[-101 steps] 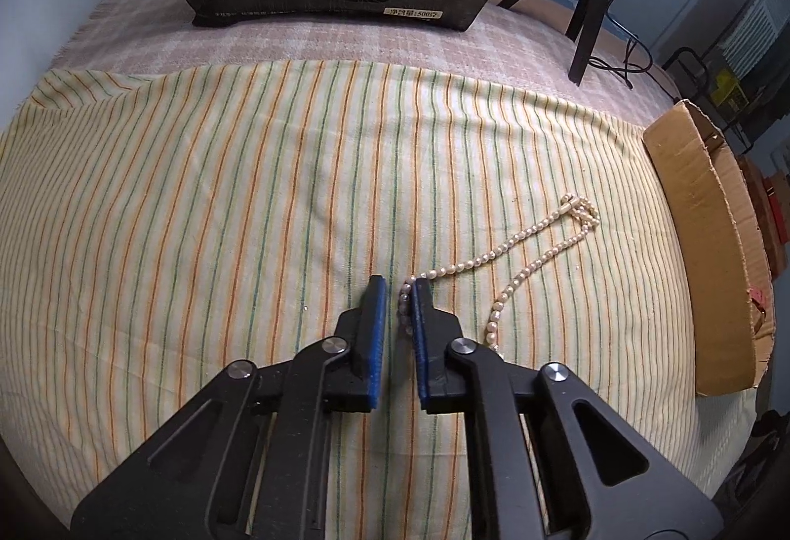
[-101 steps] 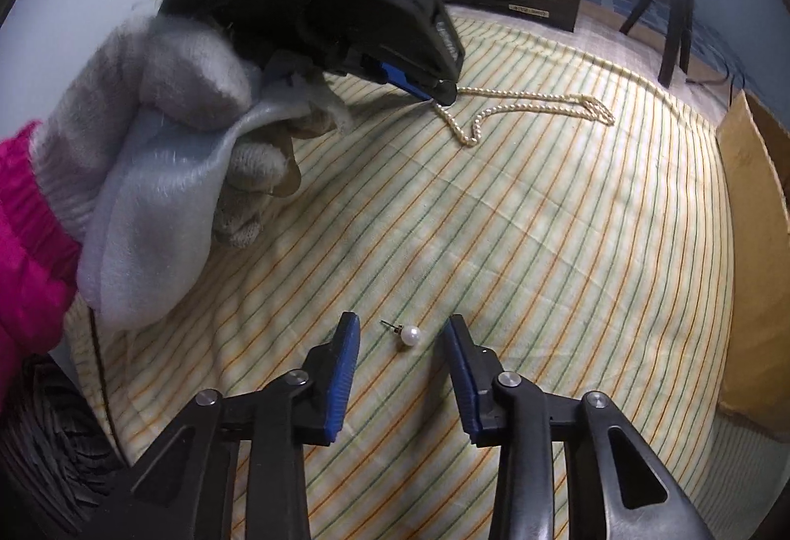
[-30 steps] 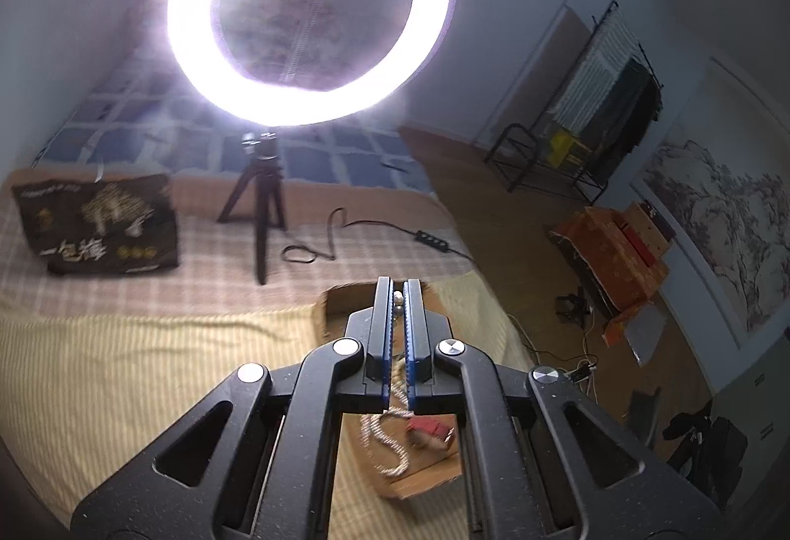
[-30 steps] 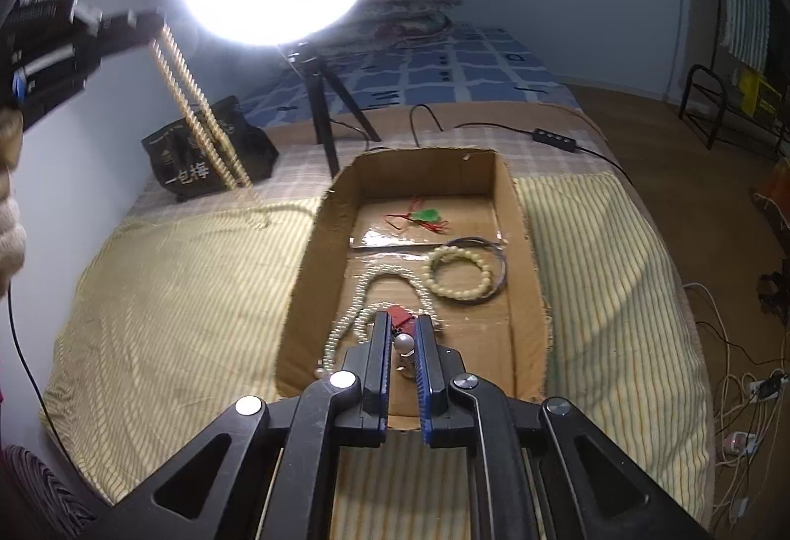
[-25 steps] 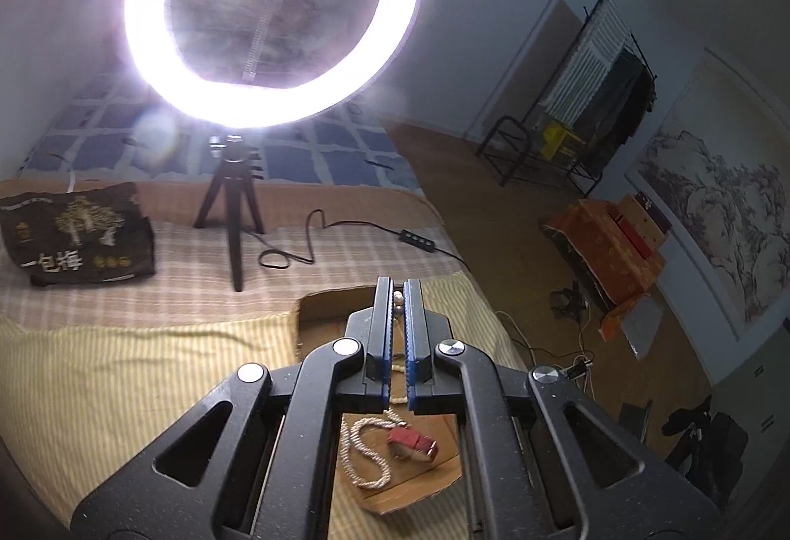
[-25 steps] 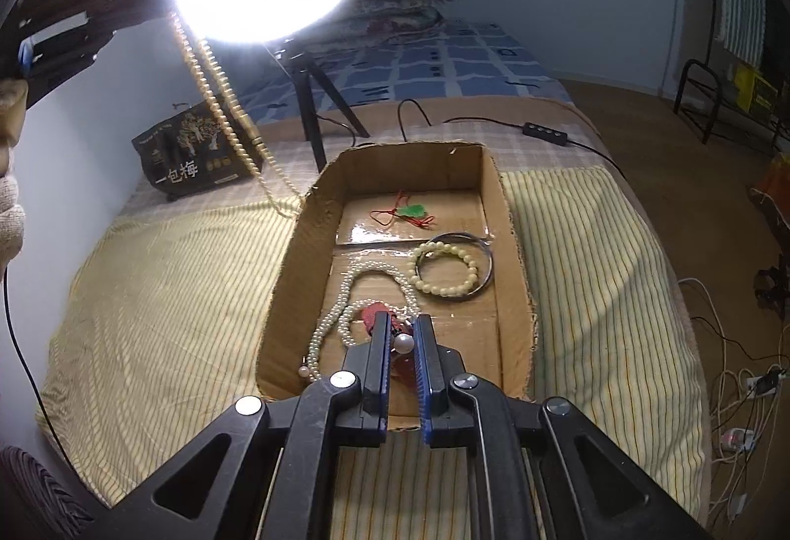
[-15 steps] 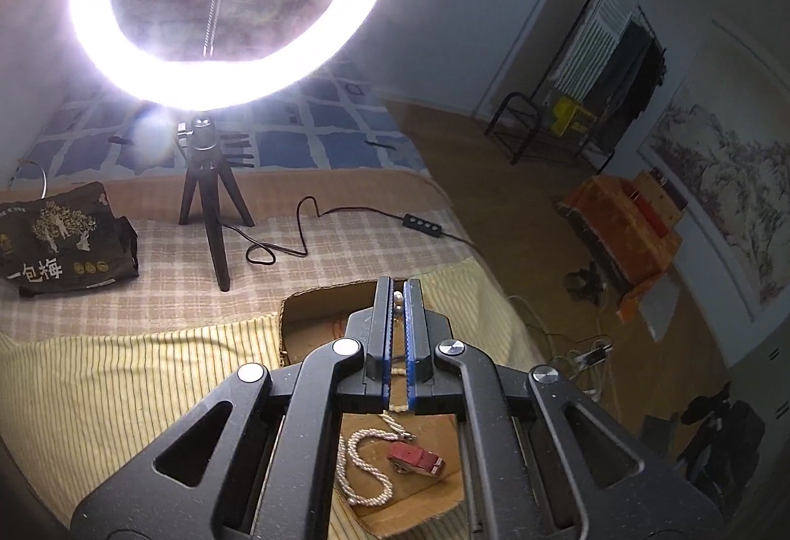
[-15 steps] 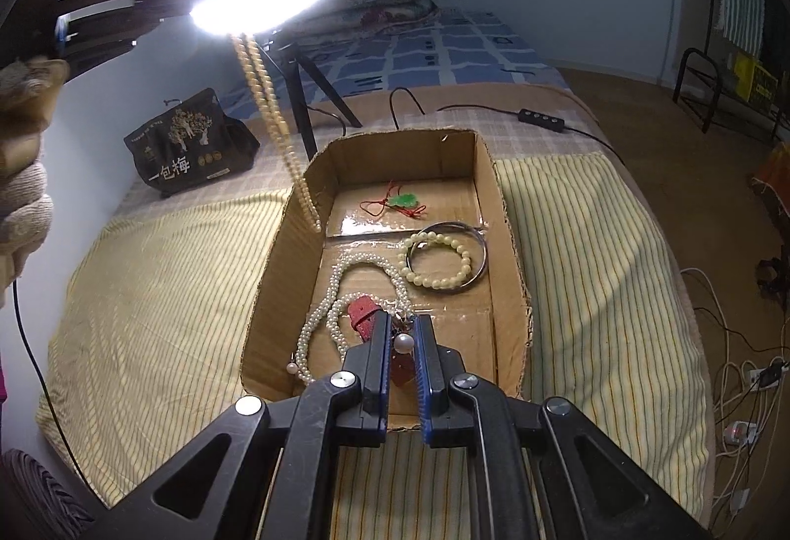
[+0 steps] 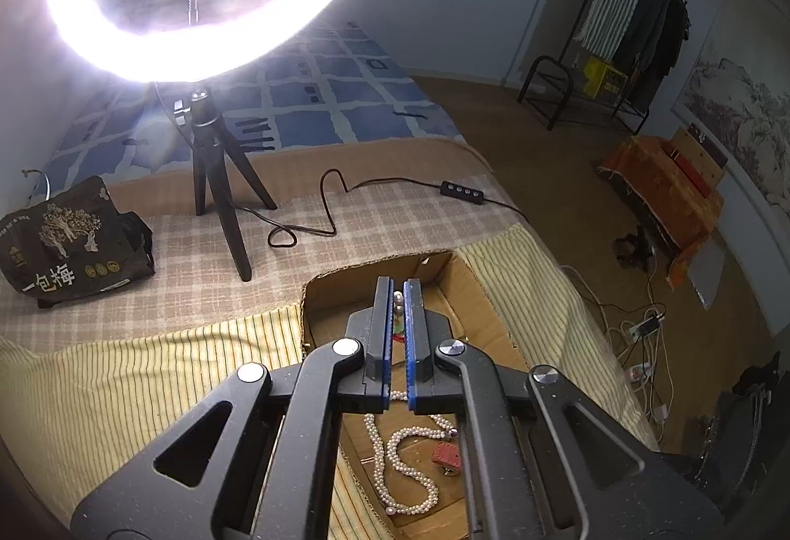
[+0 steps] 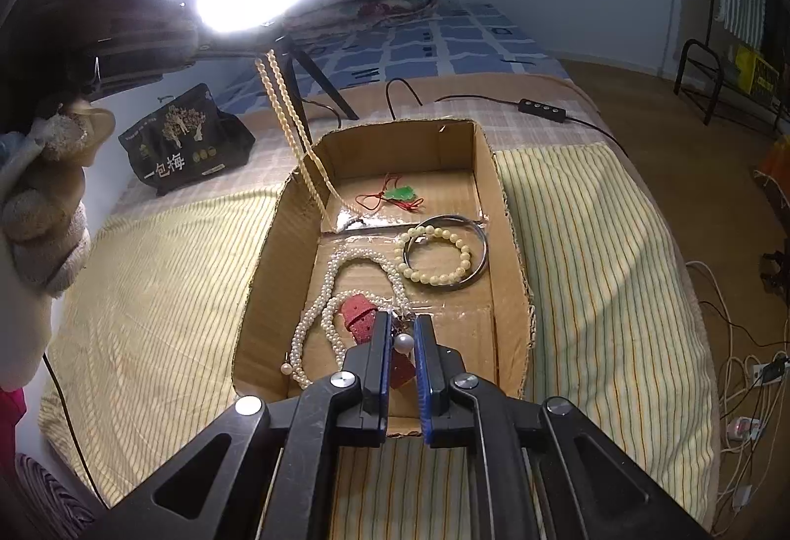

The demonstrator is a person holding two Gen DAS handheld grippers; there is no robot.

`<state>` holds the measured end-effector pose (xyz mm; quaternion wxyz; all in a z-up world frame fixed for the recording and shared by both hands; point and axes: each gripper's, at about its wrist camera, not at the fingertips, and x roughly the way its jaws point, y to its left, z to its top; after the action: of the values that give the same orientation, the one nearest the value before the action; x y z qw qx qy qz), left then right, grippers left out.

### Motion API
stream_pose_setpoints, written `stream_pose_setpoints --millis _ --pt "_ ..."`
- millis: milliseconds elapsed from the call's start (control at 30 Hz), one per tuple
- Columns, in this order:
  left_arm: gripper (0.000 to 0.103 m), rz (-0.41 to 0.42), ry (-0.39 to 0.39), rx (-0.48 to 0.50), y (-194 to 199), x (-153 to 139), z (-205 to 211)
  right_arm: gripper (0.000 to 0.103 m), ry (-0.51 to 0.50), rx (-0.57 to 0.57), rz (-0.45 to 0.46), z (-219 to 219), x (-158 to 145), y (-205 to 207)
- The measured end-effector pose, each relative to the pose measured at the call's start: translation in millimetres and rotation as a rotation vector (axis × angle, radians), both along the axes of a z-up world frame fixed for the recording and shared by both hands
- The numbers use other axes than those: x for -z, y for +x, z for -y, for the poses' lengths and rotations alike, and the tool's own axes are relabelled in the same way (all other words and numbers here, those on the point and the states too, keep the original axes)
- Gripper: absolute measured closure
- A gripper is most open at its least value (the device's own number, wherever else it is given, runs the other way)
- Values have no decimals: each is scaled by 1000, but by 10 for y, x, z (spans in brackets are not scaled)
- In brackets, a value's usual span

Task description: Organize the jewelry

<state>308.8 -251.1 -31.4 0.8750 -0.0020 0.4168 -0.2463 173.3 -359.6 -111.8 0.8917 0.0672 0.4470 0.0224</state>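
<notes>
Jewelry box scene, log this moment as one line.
left tool: holds pearl necklace over cardboard box | right tool: holds pearl earring over box

Brown box (image 10: 503, 214). Yellow cloth (image 10: 592, 243) with thin green and orange stripes. White pearl necklace (image 10: 326, 308). Cream bead bracelet (image 10: 434, 258). Silver ring (image 10: 481, 256). Green charm (image 10: 402, 193) on red string. Red tag (image 10: 358, 312). Black bag (image 10: 187, 145) with white words. Blue and white blanket (image 9: 316, 95). Blue pads (image 10: 380, 367) on black grippers.
</notes>
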Motion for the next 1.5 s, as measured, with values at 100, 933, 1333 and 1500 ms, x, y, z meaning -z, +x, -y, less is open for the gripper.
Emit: stream_pose_setpoints --millis 100,933,1333,1500 --pt "102 -6 -2 2 0 8 4 95 -6 -1 -3 -15 9 6" --pt "66 36 -3 -7 -246 -203 -125 15 -117 53 68 -104 -267 -141" --pt "50 107 -27 -32 -631 -575 -419 10 -168 96 143 -166 -638 -430" --pt "49 135 -32 -35 -837 -703 -566 10 -197 117 184 -198 -815 -559"
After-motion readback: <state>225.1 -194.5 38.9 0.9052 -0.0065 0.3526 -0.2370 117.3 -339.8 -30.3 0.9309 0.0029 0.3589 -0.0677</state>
